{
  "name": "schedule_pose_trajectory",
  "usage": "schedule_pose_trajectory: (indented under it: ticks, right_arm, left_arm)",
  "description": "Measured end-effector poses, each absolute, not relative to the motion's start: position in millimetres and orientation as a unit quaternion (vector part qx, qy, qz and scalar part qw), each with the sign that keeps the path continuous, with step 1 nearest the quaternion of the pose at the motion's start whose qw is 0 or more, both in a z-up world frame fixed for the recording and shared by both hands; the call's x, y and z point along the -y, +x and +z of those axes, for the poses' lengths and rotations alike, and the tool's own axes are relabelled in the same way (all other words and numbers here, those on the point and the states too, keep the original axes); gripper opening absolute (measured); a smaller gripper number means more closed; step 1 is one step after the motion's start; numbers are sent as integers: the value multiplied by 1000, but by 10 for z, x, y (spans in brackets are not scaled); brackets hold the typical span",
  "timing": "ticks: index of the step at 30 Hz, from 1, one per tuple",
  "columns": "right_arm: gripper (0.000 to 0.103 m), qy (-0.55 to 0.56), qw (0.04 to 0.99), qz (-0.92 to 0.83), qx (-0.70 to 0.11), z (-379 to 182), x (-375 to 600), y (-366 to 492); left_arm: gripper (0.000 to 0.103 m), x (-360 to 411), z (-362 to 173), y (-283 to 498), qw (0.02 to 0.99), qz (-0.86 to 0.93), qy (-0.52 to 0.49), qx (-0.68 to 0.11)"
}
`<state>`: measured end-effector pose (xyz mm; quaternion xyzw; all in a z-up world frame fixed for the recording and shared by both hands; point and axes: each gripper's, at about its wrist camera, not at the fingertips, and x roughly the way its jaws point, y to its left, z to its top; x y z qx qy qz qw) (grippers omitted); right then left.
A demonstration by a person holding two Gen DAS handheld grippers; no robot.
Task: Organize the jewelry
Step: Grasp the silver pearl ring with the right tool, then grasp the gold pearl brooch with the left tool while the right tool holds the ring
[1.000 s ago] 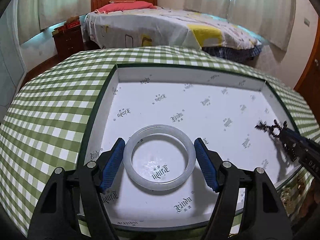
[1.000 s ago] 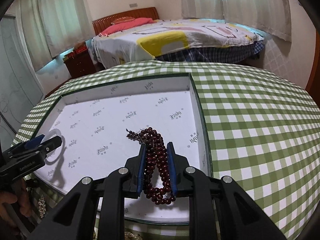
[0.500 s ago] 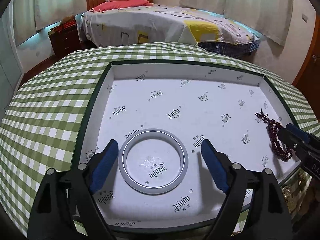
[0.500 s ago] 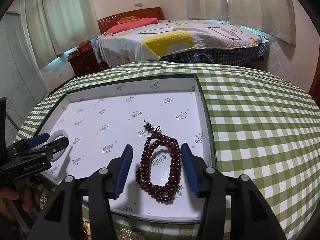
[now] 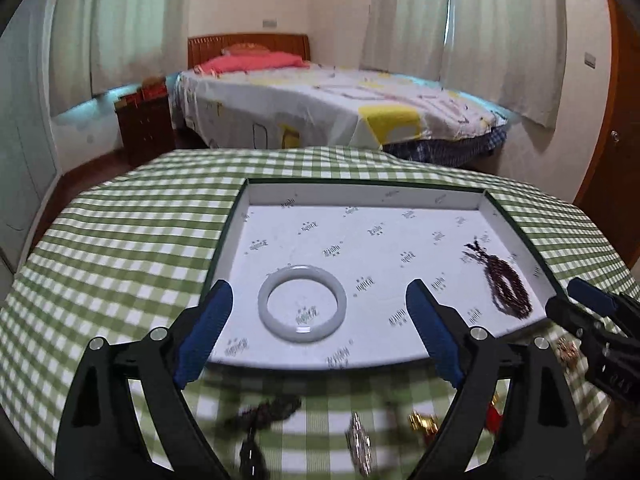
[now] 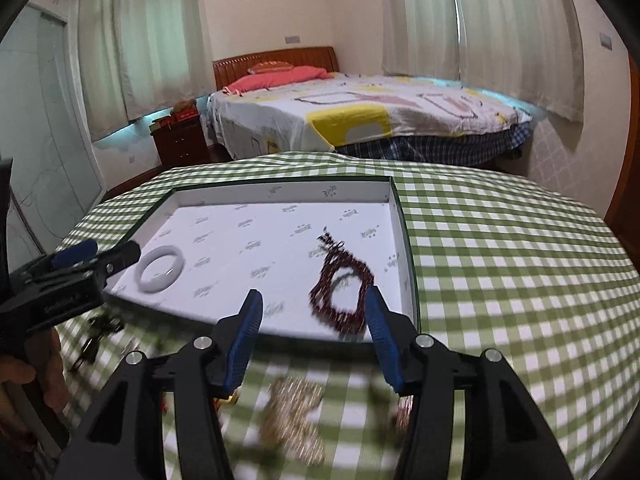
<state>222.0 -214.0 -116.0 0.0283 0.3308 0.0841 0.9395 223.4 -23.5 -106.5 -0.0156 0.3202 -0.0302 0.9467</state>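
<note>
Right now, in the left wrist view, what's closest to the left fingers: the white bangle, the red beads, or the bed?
1. White bangle, in the tray just ahead, between the open fingers.
2. Red beads, farther off at the tray's right side.
3. Bed, far behind the table.

A glossy, smooth bangle (image 5: 302, 303) lies on printed paper lining (image 5: 360, 248); the checked tablecloth (image 5: 120, 248) looks matt cloth.

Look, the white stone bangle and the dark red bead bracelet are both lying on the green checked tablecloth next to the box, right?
Not quite. The white stone bangle and the dark red bead bracelet both lie inside the shallow white-lined box, not on the green checked tablecloth beside it. The left wrist view shows both resting on the box's printed white floor.
</note>
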Motion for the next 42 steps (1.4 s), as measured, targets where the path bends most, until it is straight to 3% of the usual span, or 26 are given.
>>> schedule_pose_trajectory:
  ticks: [8, 16, 25, 32, 39, 42]
  right_arm:
    - [53, -1, 950, 106, -294, -1142, 2022, 1572]
    - [52, -5, 940, 134, -315, -1367, 2004, 1212]
    - [43, -5, 929, 160, -334, -1454, 1924, 1141]
    - [42, -23, 916, 179, -357, -1548, 1775, 1137]
    - [24, -25, 905, 186, -382, -1631, 1729, 1172]
    - [22, -28, 903, 188, -386, -1648, 1721, 1169]
  left_arm:
    - [86, 226, -994, 1543, 957, -17, -17, -287]
    - [86, 201, -1046, 985, 958, -10, -20, -287]
    - [86, 160, -1213, 774, 948, -1, -23, -317]
    - [86, 185, -1266, 734, 946, -5, -21, -324]
    - [86, 243, -1303, 738, 943, -10, -17, -332]
    - [86, 277, -1321, 734, 942, -14, -15, -335]
